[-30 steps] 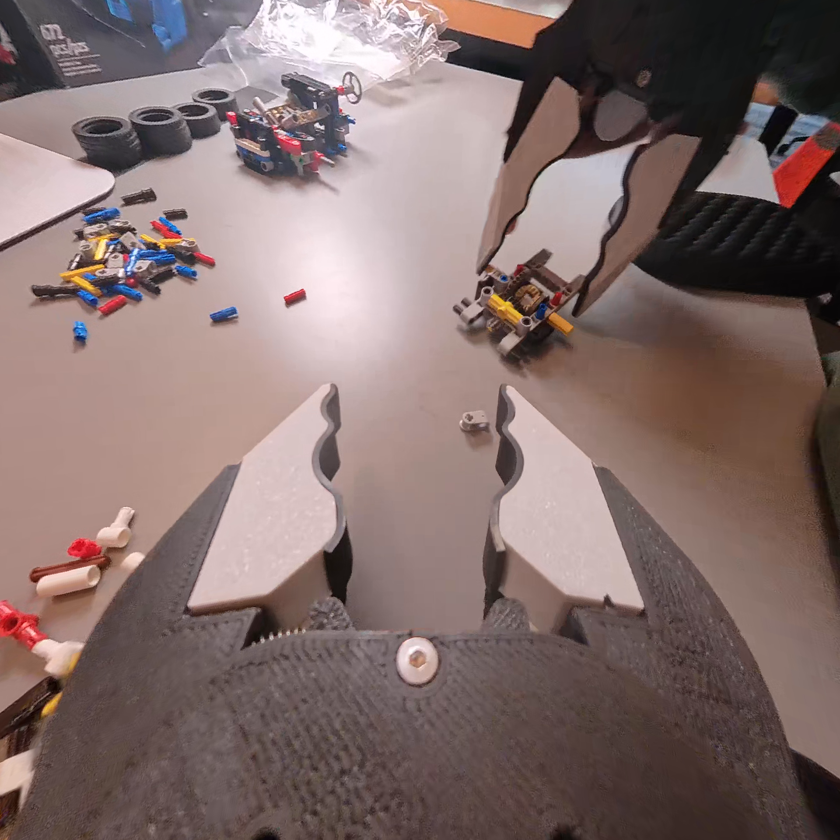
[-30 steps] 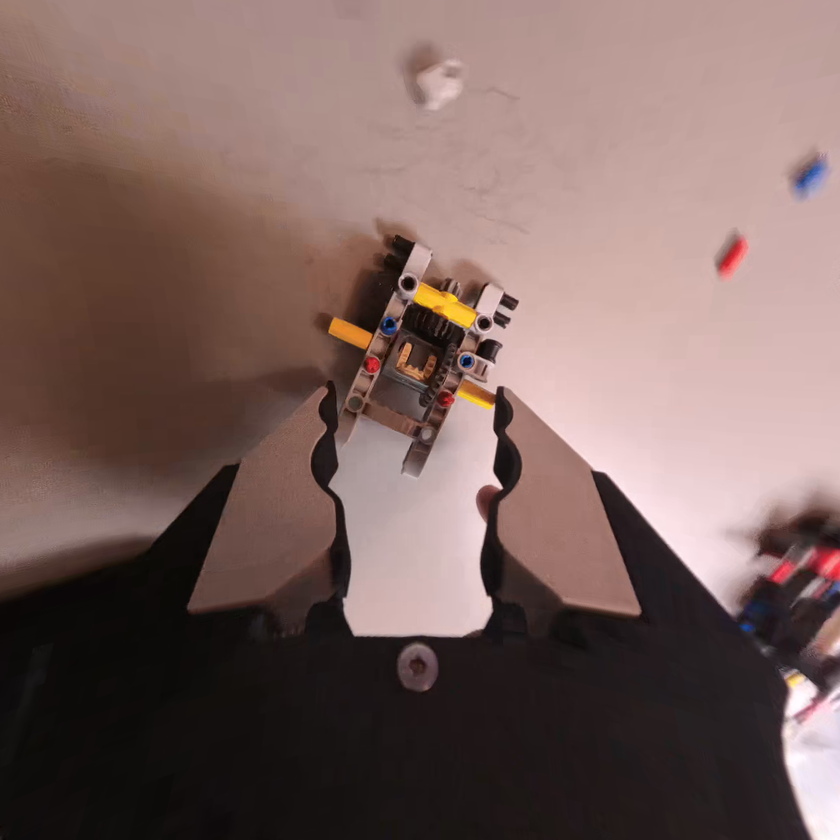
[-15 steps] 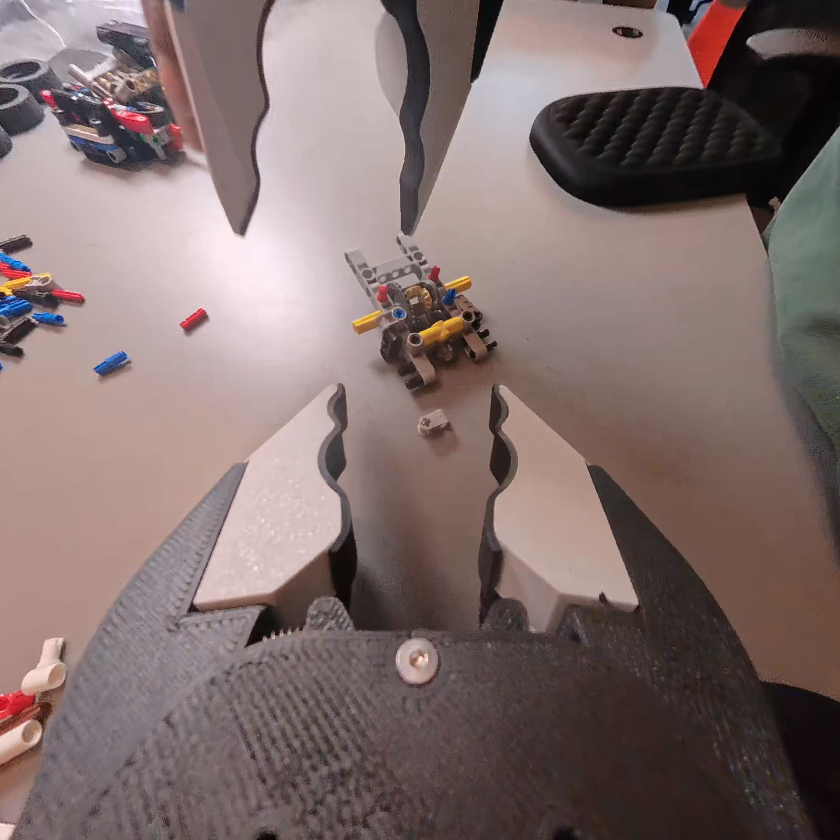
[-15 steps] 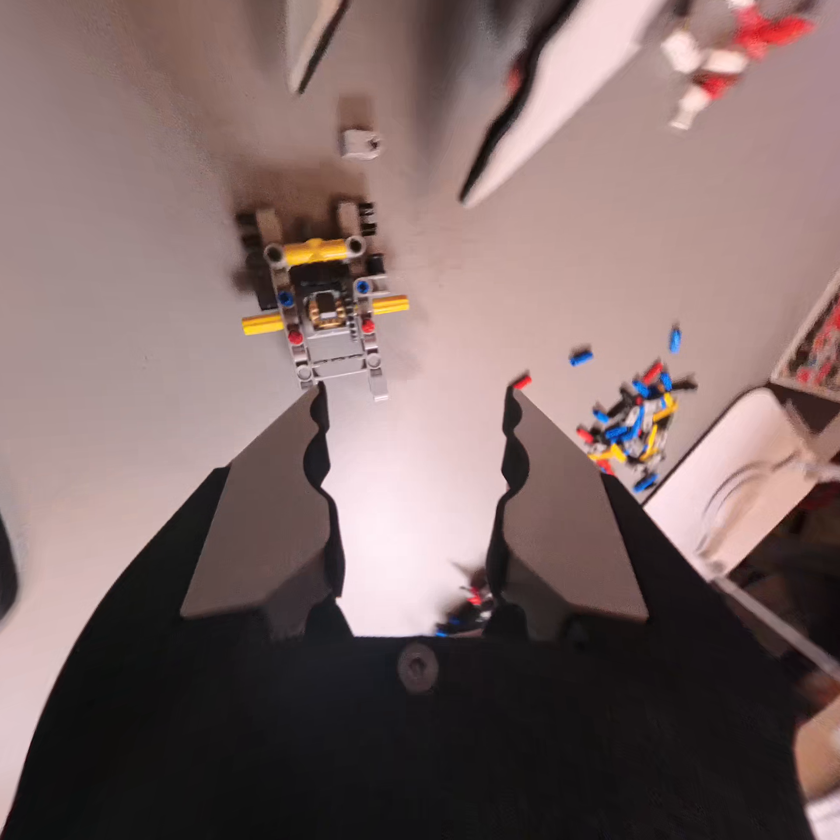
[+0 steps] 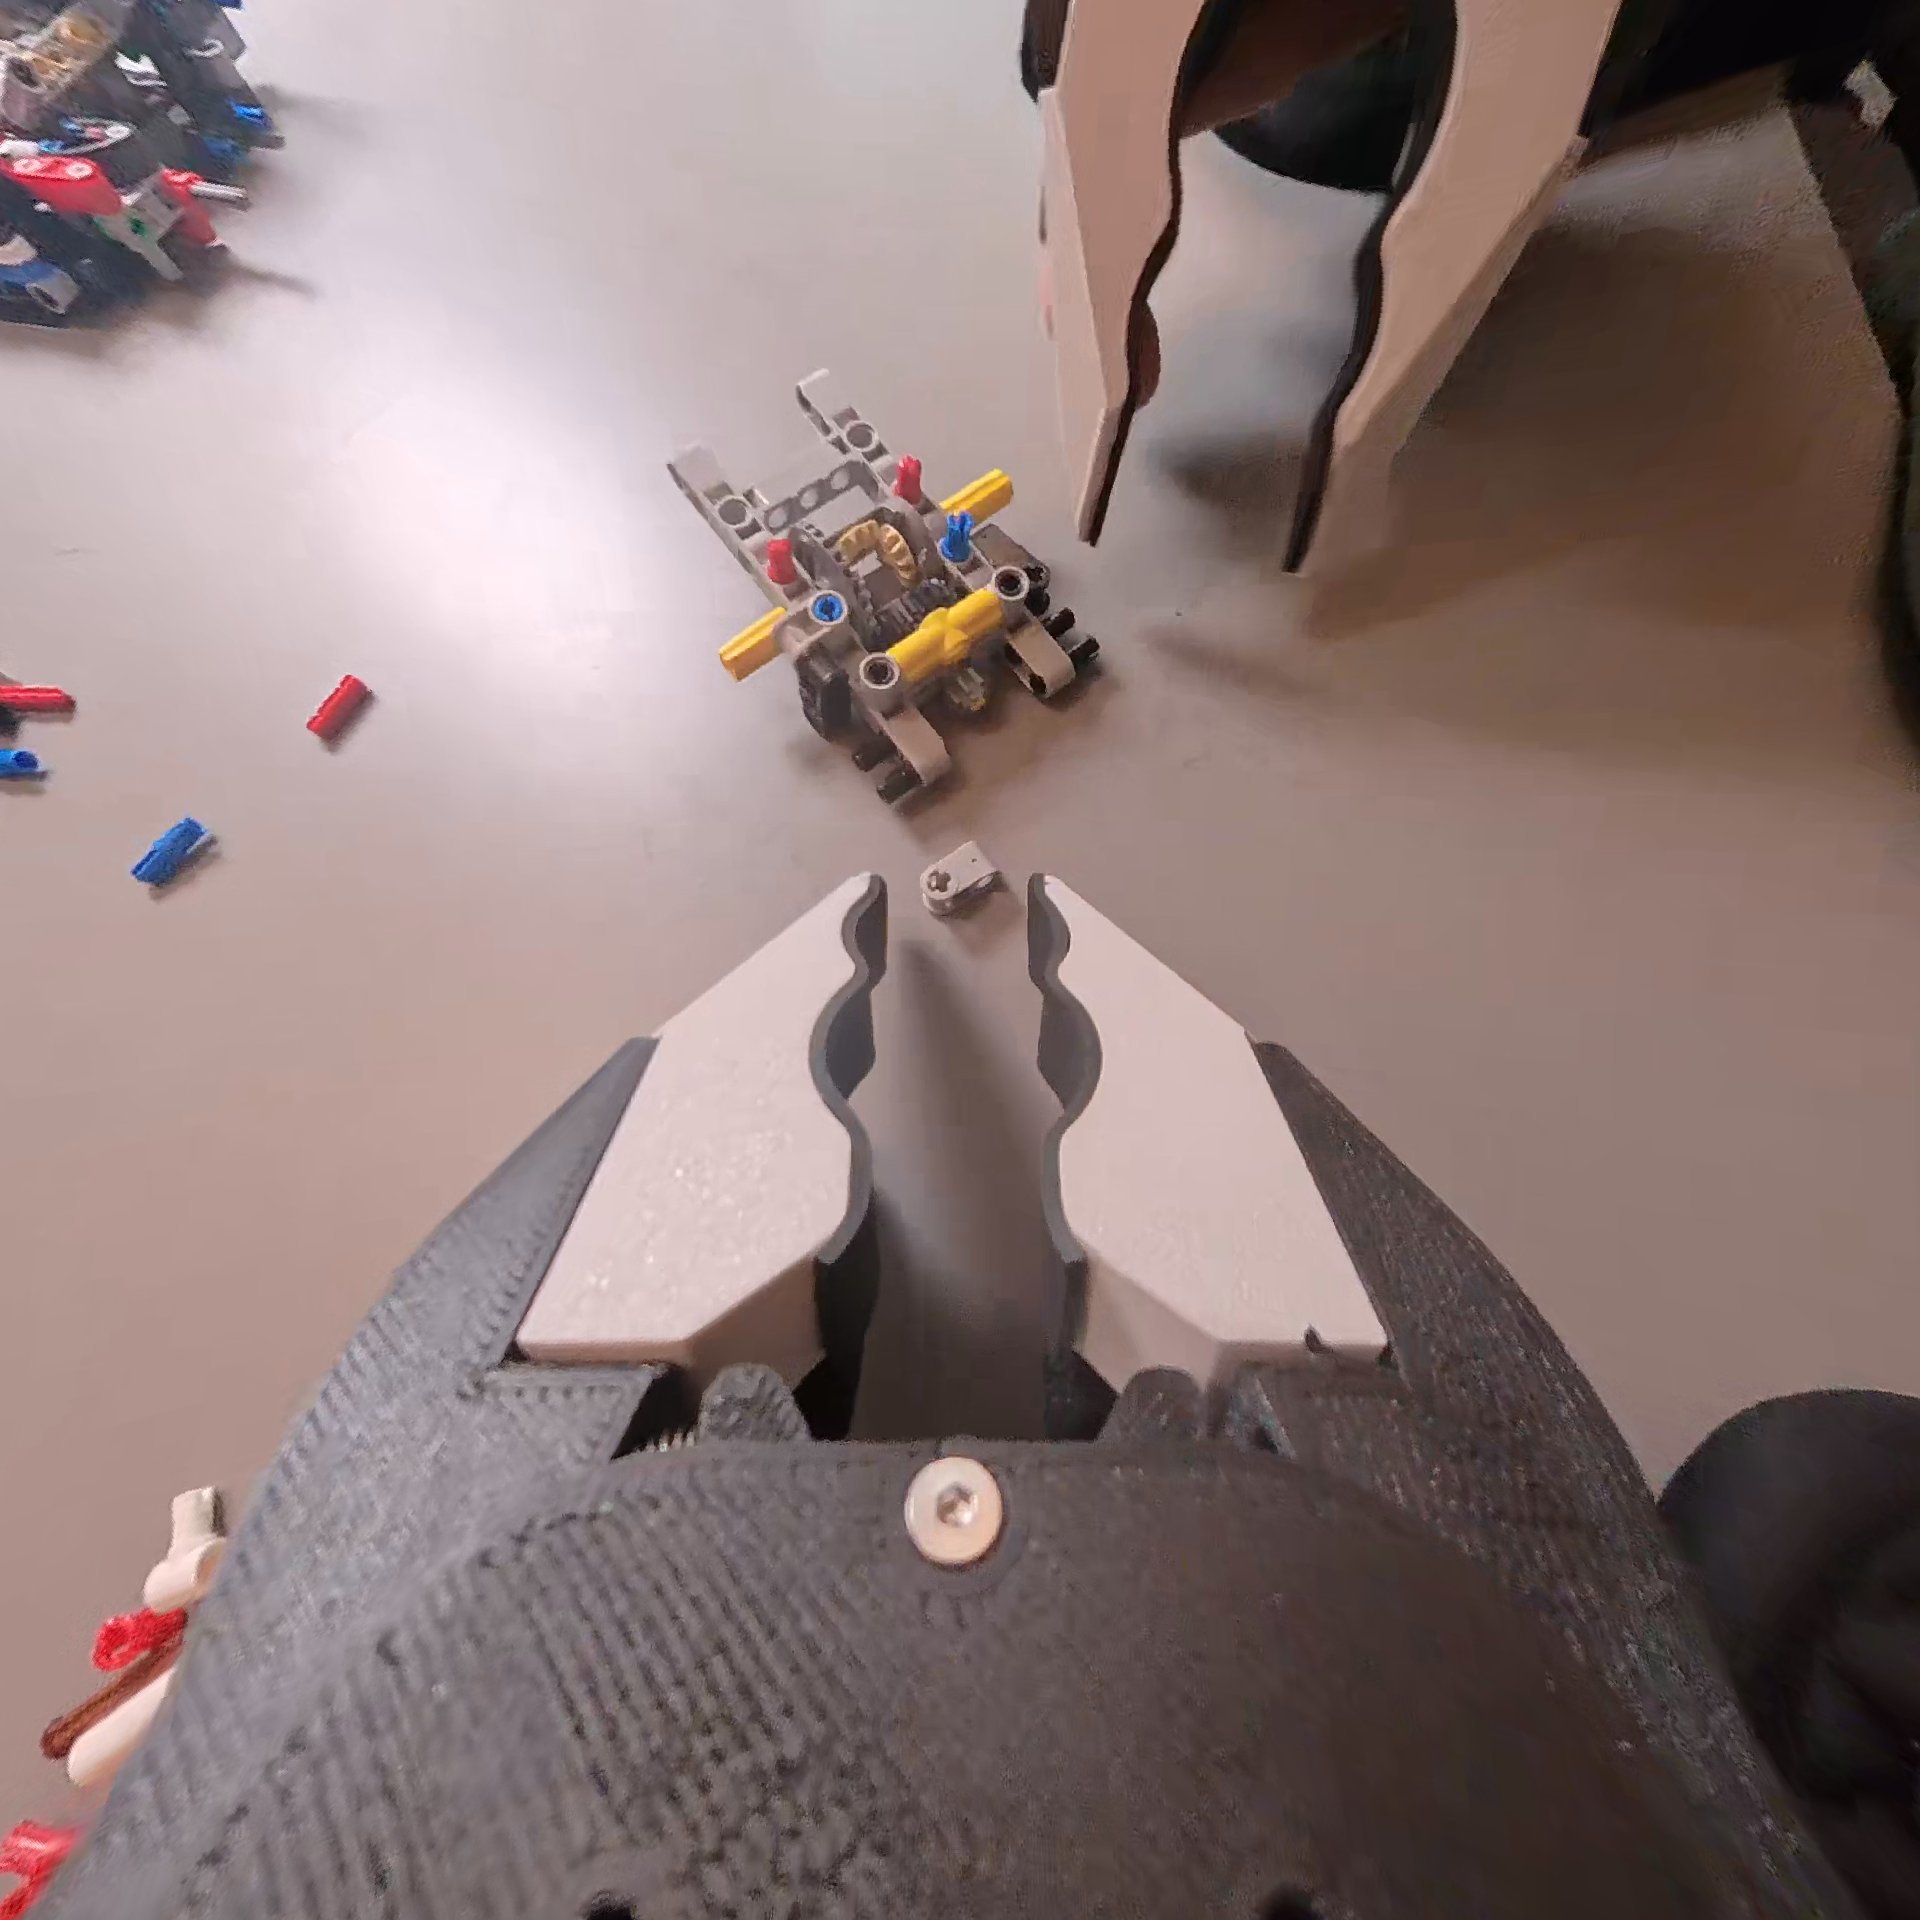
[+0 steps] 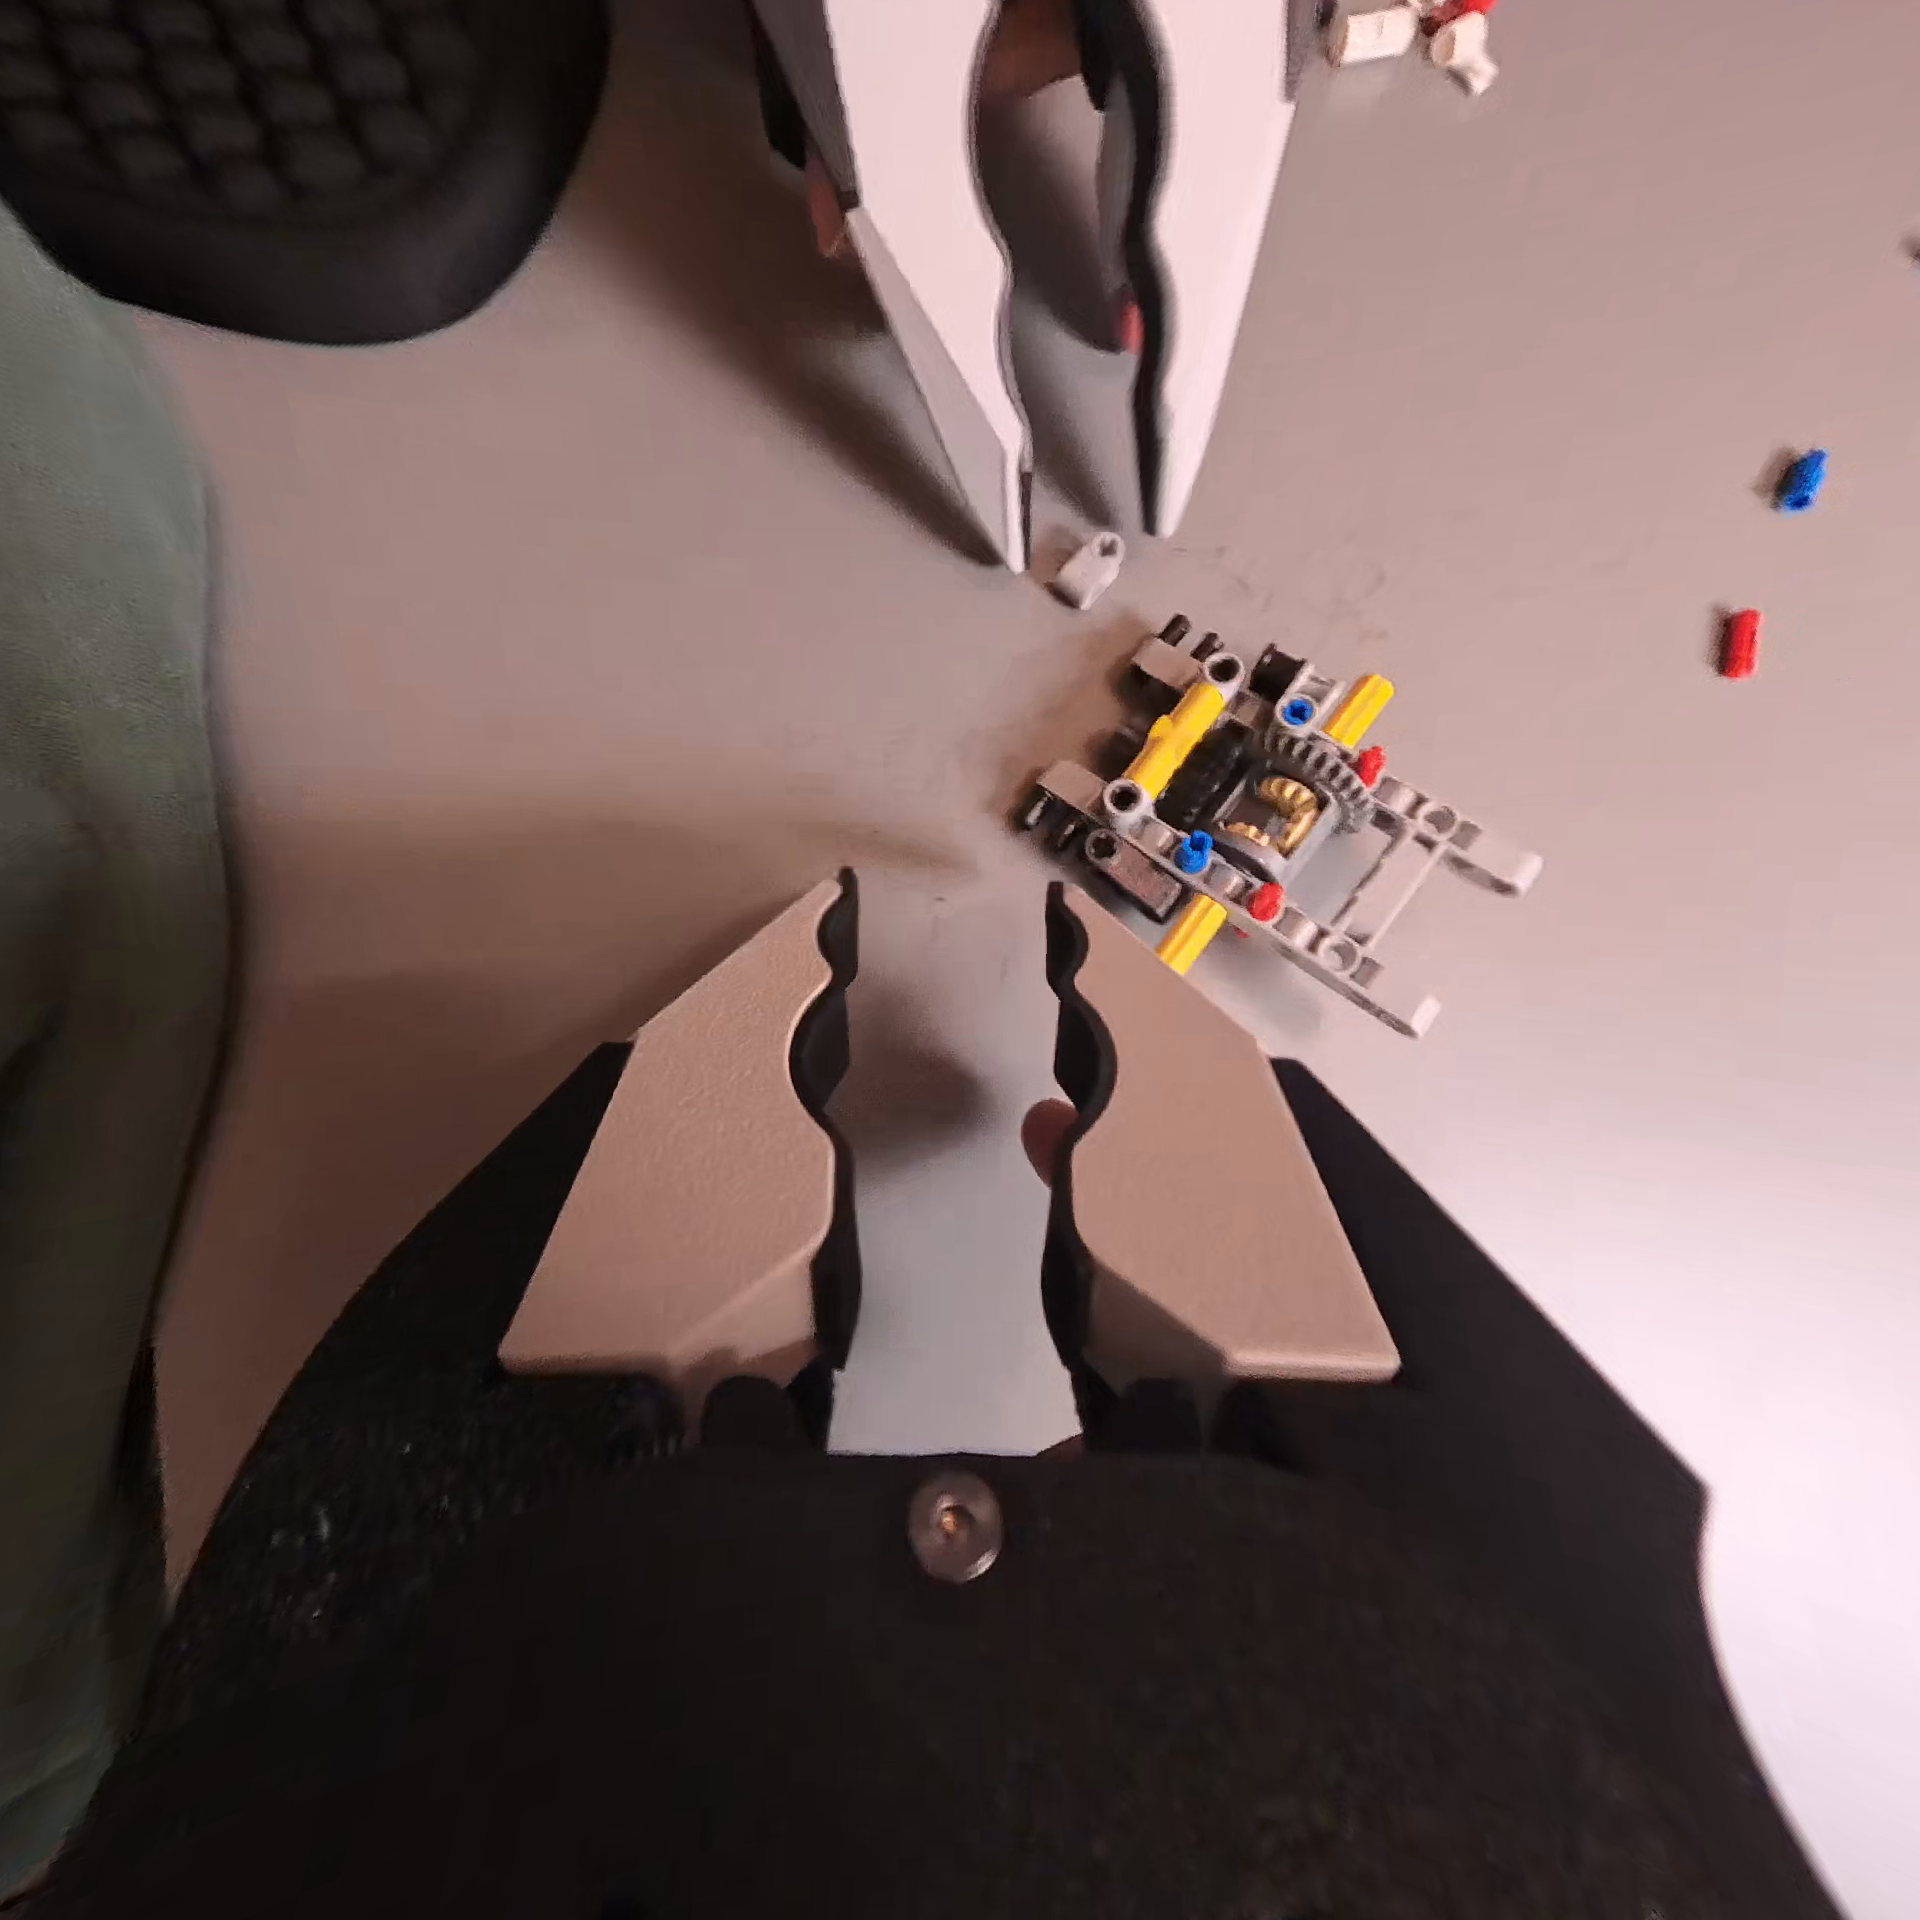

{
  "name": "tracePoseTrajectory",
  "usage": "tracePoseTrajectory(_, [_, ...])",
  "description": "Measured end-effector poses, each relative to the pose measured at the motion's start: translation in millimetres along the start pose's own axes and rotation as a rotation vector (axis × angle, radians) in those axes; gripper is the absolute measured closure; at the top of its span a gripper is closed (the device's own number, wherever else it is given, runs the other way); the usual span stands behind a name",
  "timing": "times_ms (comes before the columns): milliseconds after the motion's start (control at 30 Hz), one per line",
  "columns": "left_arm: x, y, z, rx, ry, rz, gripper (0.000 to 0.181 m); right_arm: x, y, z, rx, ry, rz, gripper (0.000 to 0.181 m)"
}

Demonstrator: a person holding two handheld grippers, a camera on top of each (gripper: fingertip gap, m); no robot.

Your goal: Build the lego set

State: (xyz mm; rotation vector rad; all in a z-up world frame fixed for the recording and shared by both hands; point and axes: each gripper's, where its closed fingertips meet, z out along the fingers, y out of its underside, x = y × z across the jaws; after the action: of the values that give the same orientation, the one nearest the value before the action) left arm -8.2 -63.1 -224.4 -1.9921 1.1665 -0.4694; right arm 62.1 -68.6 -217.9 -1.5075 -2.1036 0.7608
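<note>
My left gripper [image 5: 957,896] sits low over the grey worktop [image 5: 1455,987], its fingers [image 5: 727,1122] parted by a narrow gap and holding nothing. A small grey connector piece [image 5: 961,879] lies on the worktop just beyond the fingertips, in line with the gap between them; I cannot tell whether either tip touches it. Just past that piece stands the partly built lego assembly [image 5: 883,603], a grey frame with yellow axles, red and blue pins and a tan gear at its centre. My right gripper [image 6: 951,904] hovers beside the assembly, fingers moderately apart and empty, one fingertip close to a yellow axle end. In the right wrist view the left gripper's tips flank the connector piece [image 6: 1086,561]. A loose red pin [image 5: 340,707] and blue pin [image 5: 171,850] lie well apart from the assembly, to my left. A second, larger build [image 5: 94,197] rests at the far left edge, and a black textured pad [image 6: 260,145] sits near the worktop's edge.
</note>
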Motion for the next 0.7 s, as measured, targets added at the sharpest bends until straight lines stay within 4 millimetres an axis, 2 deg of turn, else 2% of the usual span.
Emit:
tracePoseTrajectory(100, [3,-1,6,-0.012,0.0,0.016,0.167,9,4,2,-0.014,0.038,0.02,0.149])
tracePoseTrajectory(233, [5,-6,9,-0.005,-0.028,0.018,0.168,34,5,4,-0.023,0.126,-0.01,0.152])
tracePoseTrajectory(333, [12,-17,6,0.068,-0.001,-0.034,0.168,49,2,-3,-0.005,0.173,-0.051,0.152])
tracePoseTrajectory(467, [21,-44,-5,0.247,0.104,-0.143,0.168,35,-33,-21,0.229,0.157,-0.166,0.155])
tracePoseTrajectory(567, [33,-72,-19,0.426,0.29,-0.265,0.168,7,-61,-34,0.433,0.119,-0.309,0.161])
tracePoseTrajectory(700, [41,-96,-36,0.586,0.514,-0.394,0.168,-7,-77,-44,0.508,0.119,-0.428,0.161])
